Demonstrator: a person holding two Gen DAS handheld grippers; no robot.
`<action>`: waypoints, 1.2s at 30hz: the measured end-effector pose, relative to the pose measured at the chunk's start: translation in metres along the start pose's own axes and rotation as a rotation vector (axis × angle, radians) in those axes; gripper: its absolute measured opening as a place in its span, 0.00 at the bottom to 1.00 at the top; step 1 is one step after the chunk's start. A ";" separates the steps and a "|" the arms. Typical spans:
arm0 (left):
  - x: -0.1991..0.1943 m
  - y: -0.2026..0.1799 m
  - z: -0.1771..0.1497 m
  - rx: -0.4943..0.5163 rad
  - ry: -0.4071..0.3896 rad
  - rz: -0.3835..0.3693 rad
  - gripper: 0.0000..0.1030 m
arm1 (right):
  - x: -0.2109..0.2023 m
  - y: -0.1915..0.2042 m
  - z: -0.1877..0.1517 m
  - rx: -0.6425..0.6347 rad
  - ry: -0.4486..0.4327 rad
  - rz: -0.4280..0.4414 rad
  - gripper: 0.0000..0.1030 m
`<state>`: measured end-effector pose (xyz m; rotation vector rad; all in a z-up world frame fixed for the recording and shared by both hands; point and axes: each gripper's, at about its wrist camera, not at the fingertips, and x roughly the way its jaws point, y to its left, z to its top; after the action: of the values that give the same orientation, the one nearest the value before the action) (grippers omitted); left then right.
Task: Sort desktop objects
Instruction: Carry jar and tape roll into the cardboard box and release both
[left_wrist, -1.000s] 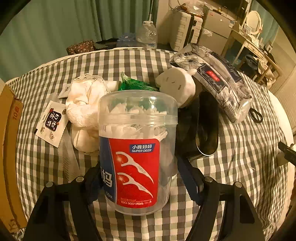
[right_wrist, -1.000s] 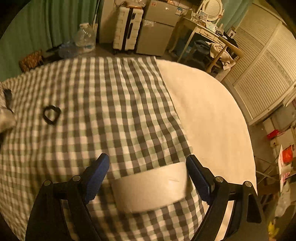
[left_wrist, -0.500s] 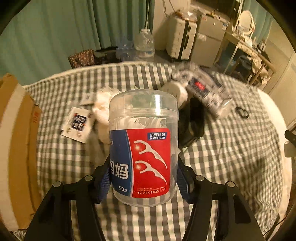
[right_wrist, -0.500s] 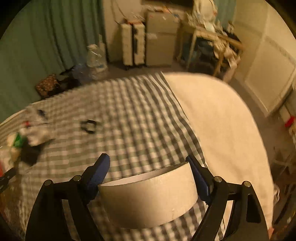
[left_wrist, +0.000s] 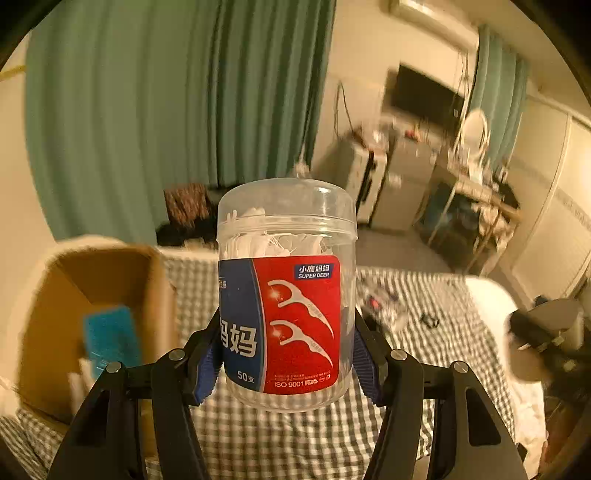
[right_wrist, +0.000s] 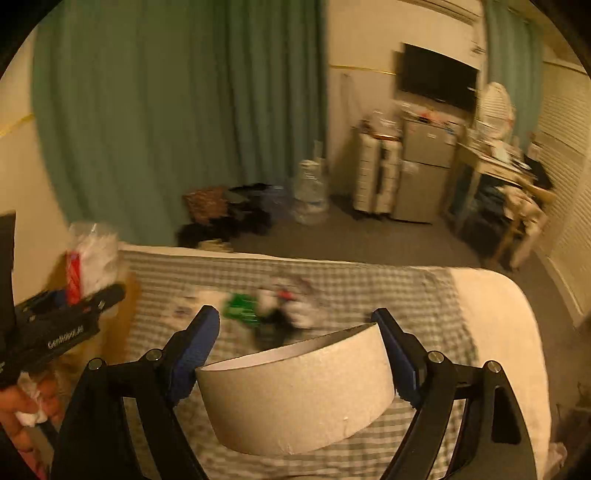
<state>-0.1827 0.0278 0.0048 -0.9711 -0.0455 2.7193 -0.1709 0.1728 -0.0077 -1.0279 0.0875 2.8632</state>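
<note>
Up in the air, the left claw (left_wrist: 286, 360) grips a clear plastic jar of dental floss picks (left_wrist: 287, 291) by its lower sides, the blue pads pressed against it on both flanks. The jar stands upright between the fingers, capped by a see-through domed lid, with a heap of white picks showing through the upper half. Its label is part blue, part red, printed with two white floss picks, "SUPER DEER", "50" and "ISO 9001". Below and left of the jar sits an open cardboard box (left_wrist: 110, 280) with something blue (left_wrist: 110, 334) lying inside, blurred.

The right claw (right_wrist: 295, 354) holds a wide roll of pale tape (right_wrist: 295, 391), squeezed across its outer wall, the hollow core opening upward and tilted a little. The roll looks matte and off-white, with a darker inner rim.

Both are held above the bench, which is draped in a green-and-white checked cloth (right_wrist: 369, 284). On the cloth lies a blurred cluster of small things (right_wrist: 273, 310), one of them green; I cannot make out the rest. Teal curtains (right_wrist: 184, 110) hang behind.
</note>
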 end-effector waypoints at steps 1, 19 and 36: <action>-0.011 0.008 0.004 -0.007 -0.020 0.005 0.60 | -0.005 0.017 0.003 -0.020 -0.011 0.019 0.82; -0.009 0.225 -0.036 -0.143 0.097 0.222 0.61 | 0.060 0.287 0.015 -0.233 0.090 0.420 0.82; 0.035 0.272 -0.070 -0.158 0.200 0.224 0.85 | 0.155 0.371 0.046 -0.231 0.148 0.407 0.85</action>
<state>-0.2264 -0.2306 -0.1017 -1.3647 -0.1224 2.8361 -0.3599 -0.1809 -0.0635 -1.4122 -0.0292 3.2116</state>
